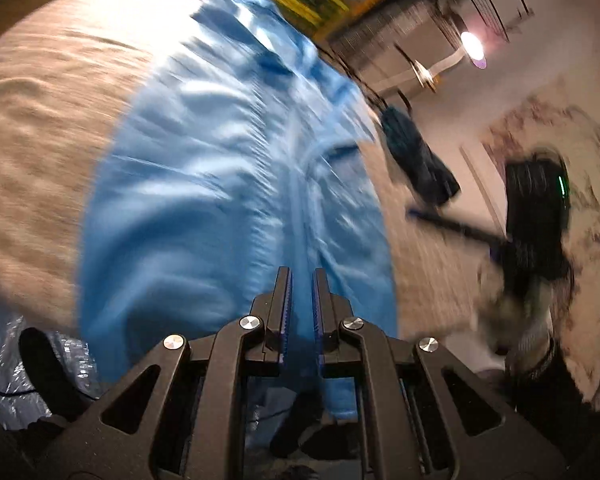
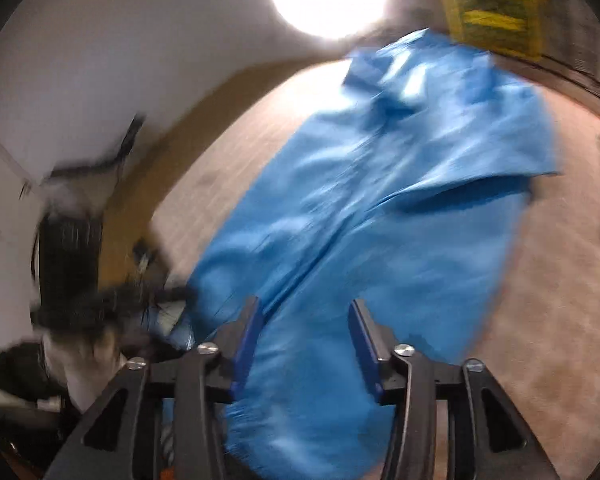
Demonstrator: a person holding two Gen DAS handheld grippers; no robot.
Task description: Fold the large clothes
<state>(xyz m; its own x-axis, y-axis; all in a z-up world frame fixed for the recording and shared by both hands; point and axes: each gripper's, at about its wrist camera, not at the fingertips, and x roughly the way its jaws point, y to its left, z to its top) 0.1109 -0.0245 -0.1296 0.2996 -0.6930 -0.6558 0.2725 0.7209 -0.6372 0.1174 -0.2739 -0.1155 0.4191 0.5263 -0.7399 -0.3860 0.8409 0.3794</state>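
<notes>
Pinching the near hem of the blue garment [image 1: 228, 168], the left gripper [image 1: 301, 276] has its jaws drawn almost together with a band of cloth between them; that grip looks meant to carry or stretch the edge that hangs over the near edge of the bed [image 1: 40, 120]. The right gripper [image 2: 306, 312] stands spread wide, blue cloth lying across the gap between its jaws; whether the pads touch the fabric cannot be told through the blur, so it reads as open and holding nothing. Judging by this, one side is held while the other is free to take a new hold.

Farther out, the garment runs lengthwise up the bed from the near edge toward the far edge, wrinkled and mostly flat, with a flap turned up on one side. Beyond the bed's far side a darker blue cloth [image 1: 418, 160] hangs.

Counted: two grippers, one blue garment, one bed, one dark cloth. No fold looks finished.
</notes>
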